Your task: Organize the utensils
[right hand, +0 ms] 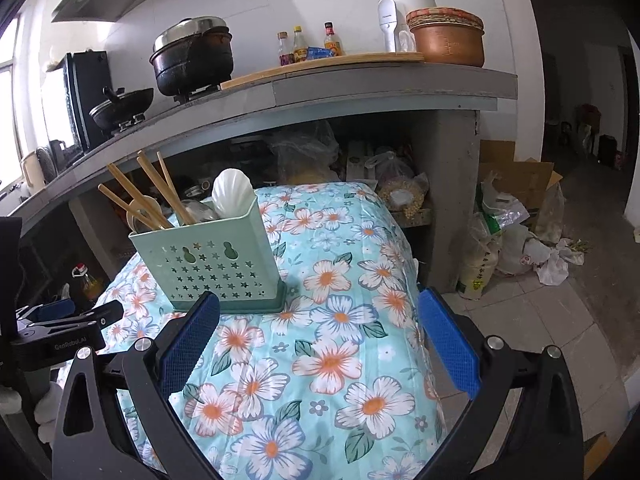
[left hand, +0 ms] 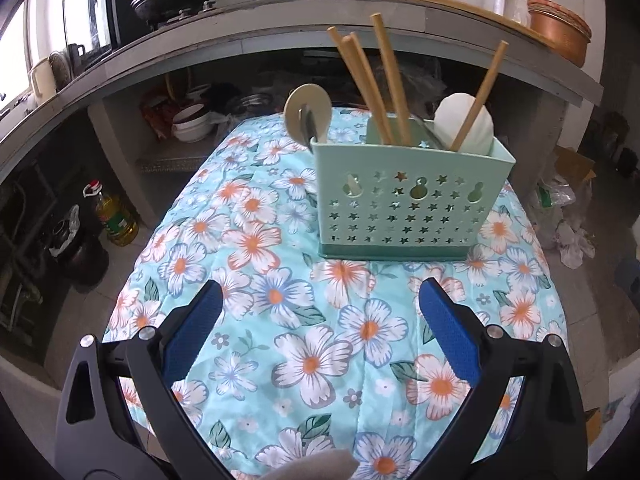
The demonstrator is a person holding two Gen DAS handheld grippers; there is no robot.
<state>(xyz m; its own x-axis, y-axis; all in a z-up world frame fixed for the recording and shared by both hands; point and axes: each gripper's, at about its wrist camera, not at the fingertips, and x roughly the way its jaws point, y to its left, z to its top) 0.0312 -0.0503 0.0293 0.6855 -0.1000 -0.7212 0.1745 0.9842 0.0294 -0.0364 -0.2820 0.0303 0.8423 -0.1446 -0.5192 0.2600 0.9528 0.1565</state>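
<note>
Standing at about 12 o'clock from the left gripper (left hand: 320,316), the mint-green utensil caddy (left hand: 404,200) rests on the flowered cloth (left hand: 256,280), well apart from the blue pads. Bamboo chopsticks (left hand: 372,88) lean up and away in its middle compartment, one more chopstick (left hand: 480,92) tilting toward 1 o'clock beside a white spoon (left hand: 464,124); a round-headed utensil (left hand: 308,112) sits at the left end. From the right gripper (right hand: 320,332) the caddy (right hand: 208,256) lies toward 11 o'clock, just beyond the left pad. Both grippers are spread wide and hold nothing. No loose utensil shows on the cloth, so the sorting looks nearly finished. The left gripper faces the caddy more squarely.
</note>
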